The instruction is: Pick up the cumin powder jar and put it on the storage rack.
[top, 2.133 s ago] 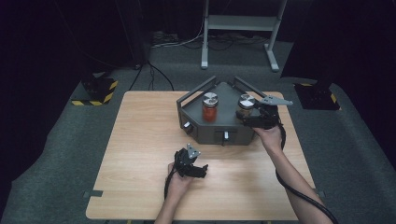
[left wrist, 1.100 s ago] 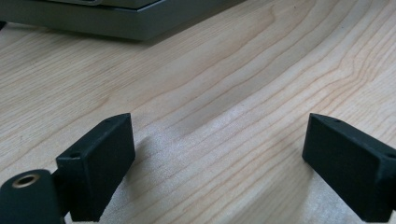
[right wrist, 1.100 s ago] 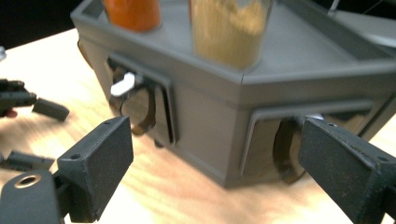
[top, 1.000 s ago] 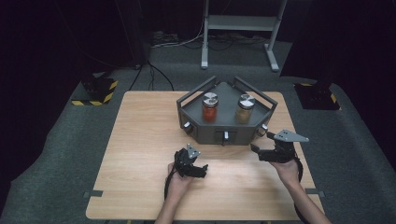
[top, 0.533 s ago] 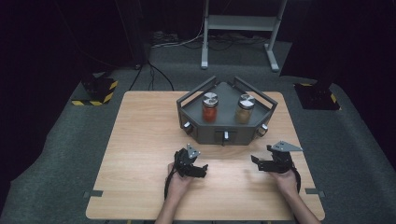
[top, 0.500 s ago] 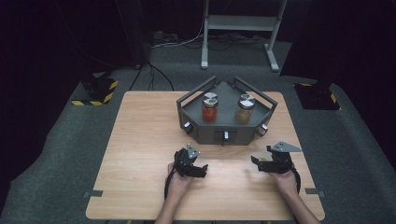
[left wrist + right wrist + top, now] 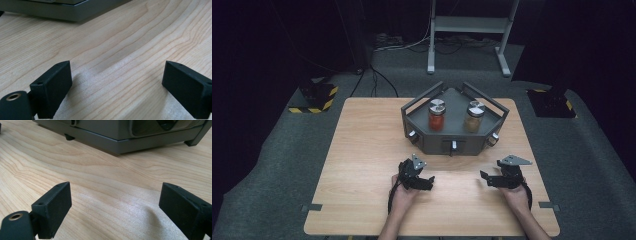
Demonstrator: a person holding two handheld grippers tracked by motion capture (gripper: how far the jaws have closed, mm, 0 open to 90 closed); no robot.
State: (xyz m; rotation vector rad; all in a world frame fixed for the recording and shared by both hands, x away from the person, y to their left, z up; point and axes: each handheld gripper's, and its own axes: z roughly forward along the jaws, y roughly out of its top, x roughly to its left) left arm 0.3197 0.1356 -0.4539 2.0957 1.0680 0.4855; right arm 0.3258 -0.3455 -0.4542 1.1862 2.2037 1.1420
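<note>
On table, near the grey tray: left tool and right tool both wide open, empty.

Two jars, one grey rack, two tongs, and one wooden surface.

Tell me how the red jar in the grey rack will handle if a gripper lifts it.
The red jar looks like glass with a metal lid, so probably stiff, smooth, somewhat slippery and breakable. It looks full, so likely heavy for its size. It stands upright in the rack; being round, it would probably roll if tipped.
</note>
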